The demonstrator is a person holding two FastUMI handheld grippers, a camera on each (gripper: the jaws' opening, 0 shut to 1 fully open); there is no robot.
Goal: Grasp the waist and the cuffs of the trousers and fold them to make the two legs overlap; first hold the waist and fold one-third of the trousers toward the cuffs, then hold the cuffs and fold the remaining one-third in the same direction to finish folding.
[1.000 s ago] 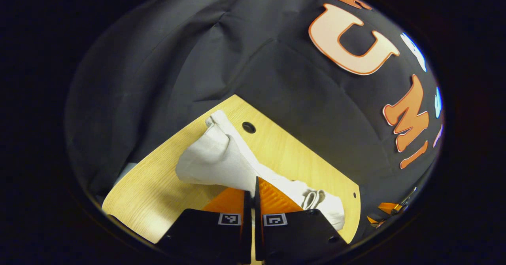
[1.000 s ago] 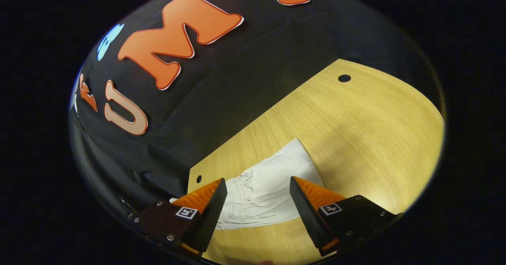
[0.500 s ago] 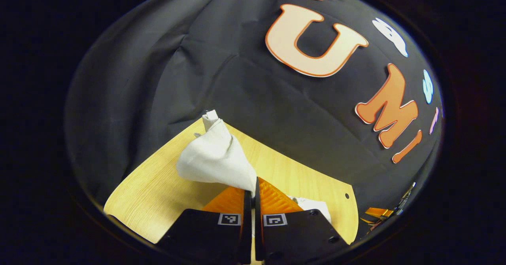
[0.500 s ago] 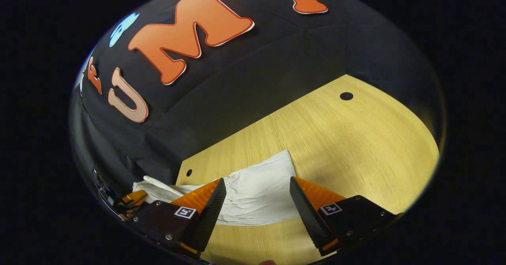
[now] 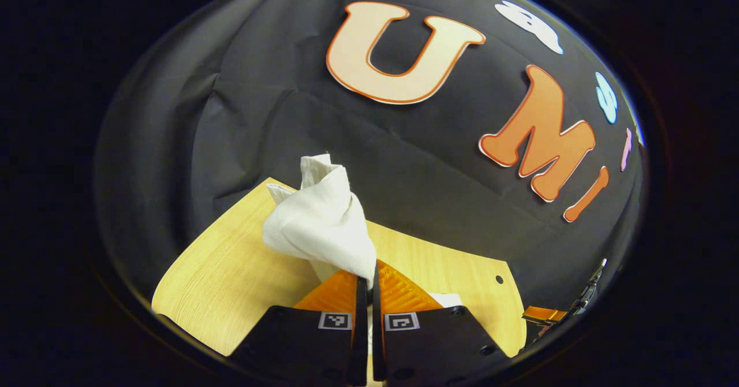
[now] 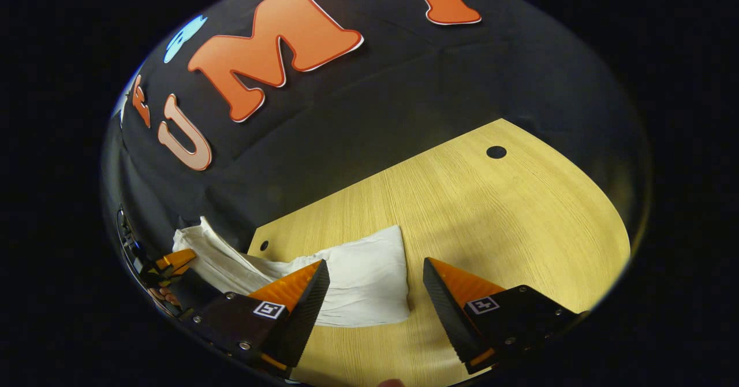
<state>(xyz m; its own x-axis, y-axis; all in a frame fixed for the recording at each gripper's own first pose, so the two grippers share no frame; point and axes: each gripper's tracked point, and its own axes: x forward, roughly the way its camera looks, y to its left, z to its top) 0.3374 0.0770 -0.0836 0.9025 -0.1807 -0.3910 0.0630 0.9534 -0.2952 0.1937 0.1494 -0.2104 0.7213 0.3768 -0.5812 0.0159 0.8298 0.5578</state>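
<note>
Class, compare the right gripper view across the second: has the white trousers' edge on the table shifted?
Yes. The trousers have slid left, away from the table's dark hole, pulled by the left hand-held gripper.

Two fisheye cameras riding the grippers, both looking low across one table toward the cloth wall.

The left gripper view is looking forward over its own gripper (image 5: 368, 280), sitting close above the table (image 5: 231, 271), with bunched trousers (image 5: 320, 225) rising right in front of the lens and the right gripper (image 5: 545, 315) showing small at the right edge. The right gripper view is facing along its own gripper (image 6: 369, 294), a little higher over the table (image 6: 491, 214) (more bare wood is showing here), with the trousers (image 6: 364, 277) lying near and the left gripper (image 6: 173, 260) appearing at the left edge. Both are sharing the table, the trousers and the wall (image 5: 404, 162).
</note>
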